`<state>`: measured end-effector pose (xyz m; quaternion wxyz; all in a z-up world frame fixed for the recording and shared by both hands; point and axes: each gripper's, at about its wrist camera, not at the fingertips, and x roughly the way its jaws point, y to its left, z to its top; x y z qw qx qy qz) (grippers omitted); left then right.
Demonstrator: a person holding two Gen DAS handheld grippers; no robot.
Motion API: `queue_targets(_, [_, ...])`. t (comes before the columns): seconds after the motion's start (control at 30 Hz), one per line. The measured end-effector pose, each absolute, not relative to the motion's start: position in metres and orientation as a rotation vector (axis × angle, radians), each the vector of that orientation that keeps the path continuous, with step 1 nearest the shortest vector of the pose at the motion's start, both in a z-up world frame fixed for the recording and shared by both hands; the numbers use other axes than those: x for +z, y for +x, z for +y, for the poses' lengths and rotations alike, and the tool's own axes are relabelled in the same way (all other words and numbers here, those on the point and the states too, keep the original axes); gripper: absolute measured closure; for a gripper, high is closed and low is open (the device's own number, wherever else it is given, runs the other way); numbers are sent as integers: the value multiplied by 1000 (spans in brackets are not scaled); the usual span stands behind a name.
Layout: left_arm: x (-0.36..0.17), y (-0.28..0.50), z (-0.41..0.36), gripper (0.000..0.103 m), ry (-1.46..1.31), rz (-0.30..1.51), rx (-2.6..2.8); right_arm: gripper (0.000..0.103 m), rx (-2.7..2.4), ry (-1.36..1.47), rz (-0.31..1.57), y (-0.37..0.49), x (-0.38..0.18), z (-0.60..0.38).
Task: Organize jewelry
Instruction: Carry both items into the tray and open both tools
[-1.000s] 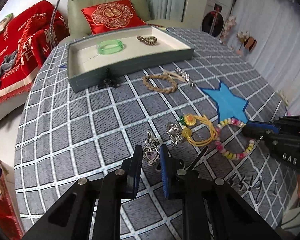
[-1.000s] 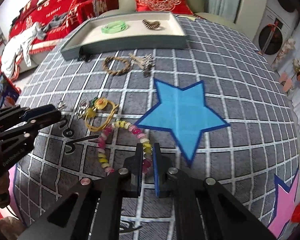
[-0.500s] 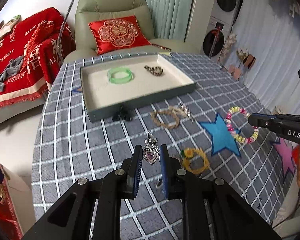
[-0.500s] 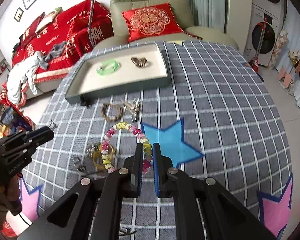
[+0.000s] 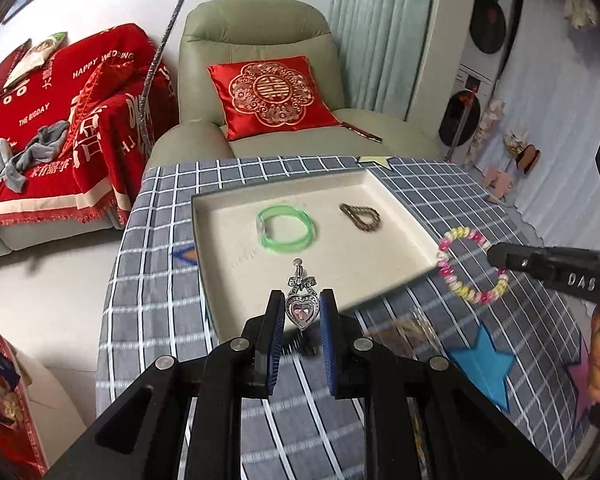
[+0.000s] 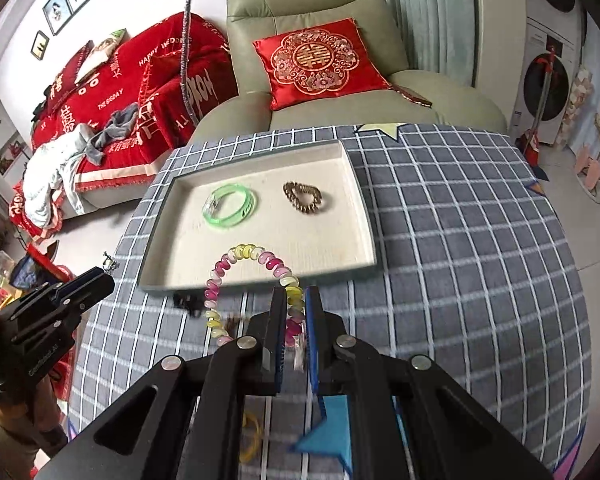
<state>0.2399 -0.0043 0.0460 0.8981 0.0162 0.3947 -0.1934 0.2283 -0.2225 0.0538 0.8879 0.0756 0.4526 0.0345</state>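
Two pieces of jewelry are held in the air and two lie in the tray. The left gripper (image 5: 300,314) has its jaws closed on one silver heart-shaped pendant with a pink stone (image 5: 301,308); the pendant's long axis runs forward out of the jaws, its bow and clasp end pointing ahead toward the tray. The right gripper (image 6: 292,312) has its jaws clamped on one bracelet of pink, yellow and clear beads (image 6: 244,276); the loop stands upright, arching up and to the left of the jaws.

Ahead of both pairs of jaws sits one shallow grey-green tray with a cream lining (image 6: 364,216) on the grey checked tablecloth (image 6: 460,240). Inside it, well apart, lie one translucent green bangle (image 6: 230,206), flat, and to its right one dark bronze beaded bracelet (image 6: 304,197). Below the right jaws, one yellow cord loop (image 6: 252,436) lies on the cloth beside a blue star (image 6: 332,428).
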Motion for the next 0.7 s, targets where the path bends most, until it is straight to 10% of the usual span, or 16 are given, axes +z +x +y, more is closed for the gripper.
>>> queue_targets(0.7, [-47, 357, -44, 71, 103, 1066, -344, 93, 28, 205, 1155, 362, -46, -231])
